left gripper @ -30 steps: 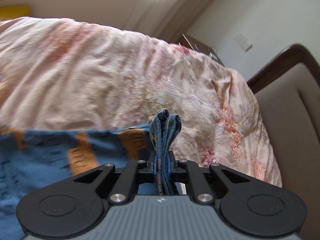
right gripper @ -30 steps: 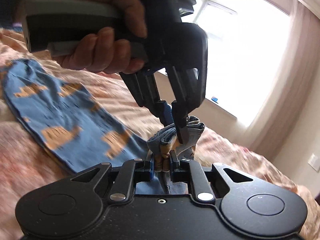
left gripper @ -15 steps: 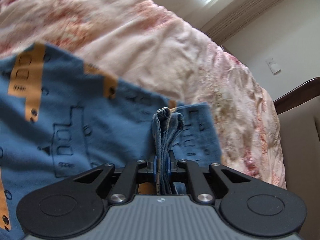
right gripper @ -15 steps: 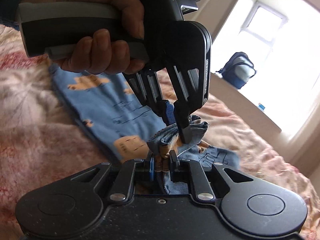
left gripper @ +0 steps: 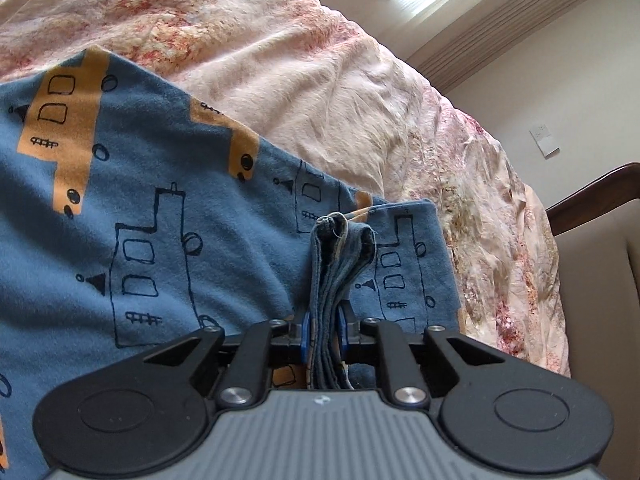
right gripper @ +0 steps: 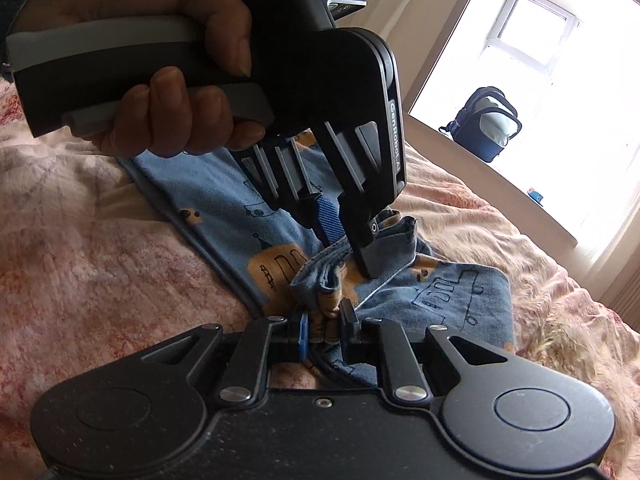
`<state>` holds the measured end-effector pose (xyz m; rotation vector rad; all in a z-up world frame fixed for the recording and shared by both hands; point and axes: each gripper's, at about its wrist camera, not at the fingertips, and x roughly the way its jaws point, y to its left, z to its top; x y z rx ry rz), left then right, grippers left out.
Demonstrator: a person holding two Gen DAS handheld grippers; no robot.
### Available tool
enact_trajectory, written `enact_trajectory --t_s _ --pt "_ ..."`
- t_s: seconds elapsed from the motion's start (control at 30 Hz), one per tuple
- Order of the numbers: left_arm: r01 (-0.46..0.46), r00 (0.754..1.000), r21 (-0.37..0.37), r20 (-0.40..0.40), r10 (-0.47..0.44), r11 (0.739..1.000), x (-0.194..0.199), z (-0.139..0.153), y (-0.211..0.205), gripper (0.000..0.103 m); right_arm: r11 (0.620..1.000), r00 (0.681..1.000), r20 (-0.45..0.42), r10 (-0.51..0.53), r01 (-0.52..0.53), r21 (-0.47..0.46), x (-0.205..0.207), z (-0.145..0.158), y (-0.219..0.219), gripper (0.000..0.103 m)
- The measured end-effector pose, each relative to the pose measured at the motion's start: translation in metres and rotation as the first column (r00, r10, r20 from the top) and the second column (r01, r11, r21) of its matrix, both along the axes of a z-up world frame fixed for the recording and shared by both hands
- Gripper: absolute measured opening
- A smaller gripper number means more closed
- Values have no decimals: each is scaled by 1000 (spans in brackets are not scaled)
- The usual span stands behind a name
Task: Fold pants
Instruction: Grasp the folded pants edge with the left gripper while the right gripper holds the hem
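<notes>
On the bed: blue pants [left gripper: 168, 208] lie spread over a pink floral bedspread [left gripper: 304, 64], soft knit printed with black line-drawn vehicles and orange blocks.
Fabric: the pants look matte and slightly fuzzy; a grey-edged seam runs along their near side in the right wrist view.
Left gripper [left gripper: 323, 334]: jaws closed tight on a thick stack of bunched pants edge, the layers standing up between the blue pads as a narrow ridge with a frayed thread at the top.
Right gripper [right gripper: 323, 330]: jaws nearly closed on a crumpled fold of the same pants, orange print showing in the pinch.
Left hand [right gripper: 168, 80]: wrapped around the grey and black handle of the left gripper, seen in the right wrist view just beyond the right gripper, its fingers coming down onto the same bunch of cloth.
Hidden: the rest of the pants runs out of frame at the left in the left wrist view; the waistband cannot be told from the legs.
Bedspread: wrinkled, with rust-red blotches.
Room: a bright window [right gripper: 532, 28], a dark backpack [right gripper: 486, 124] on the sill, a wooden-edged headboard [left gripper: 592, 188], a wall switch [left gripper: 544, 140].
</notes>
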<state>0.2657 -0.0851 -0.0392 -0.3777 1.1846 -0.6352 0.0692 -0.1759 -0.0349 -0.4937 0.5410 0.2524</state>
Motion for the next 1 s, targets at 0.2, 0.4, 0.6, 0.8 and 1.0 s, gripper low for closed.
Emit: enact_trajectory --t_s 0.2,0.4,0.6,0.8,1.0 --pt "-3 1000 31 5 3 1000 0 4 -5 16 999 1000 20 6 -5 -32 -4 -3 4 18" --pt "7 1000 44 13 -7 999 -1 4 -6 16 999 1000 21 6 -5 -32 -6 -3 5 18" --pt "0 1000 32 -1 0 999 1 4 -5 16 999 1000 30 4 -3 -34 -9 -4 7 18" --pt "4 1000 35 0 -4 999 3 4 -5 15 1000 999 37 -2 4 -30 -12 -4 9 18" --pt "14 1000 32 15 -15 999 1 14 -3 11 1000 998 54 -18 17 18 -16 5 6 16"
